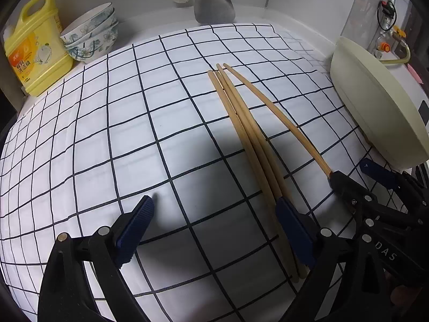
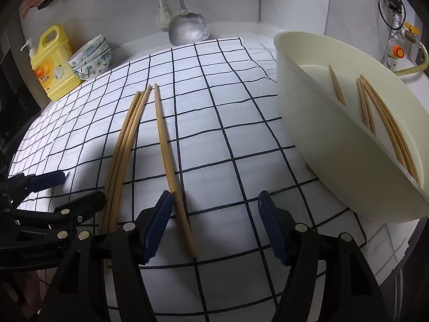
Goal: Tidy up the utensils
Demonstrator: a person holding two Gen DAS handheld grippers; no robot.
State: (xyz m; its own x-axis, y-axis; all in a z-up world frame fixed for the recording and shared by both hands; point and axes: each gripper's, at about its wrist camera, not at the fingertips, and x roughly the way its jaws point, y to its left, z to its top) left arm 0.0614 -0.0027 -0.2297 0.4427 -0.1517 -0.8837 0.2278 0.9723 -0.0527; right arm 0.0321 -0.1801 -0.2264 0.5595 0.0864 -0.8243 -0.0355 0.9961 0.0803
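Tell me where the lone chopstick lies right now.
The lone chopstick lies on the checked cloth, between the three bundled chopsticks and the cream bin.

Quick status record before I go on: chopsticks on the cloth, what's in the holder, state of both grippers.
loose chopsticks: four on the checked cloth; bundle of three, single chopstick apart on its right
holder: cream divided holder at the cloth's right edge, tilted, chopsticks inside
left gripper: open, nothing held; right finger beside the bundle
right gripper: open, nothing held; left finger beside the single chopstick
background: detergent bottle, stacked bowls, metal spatula
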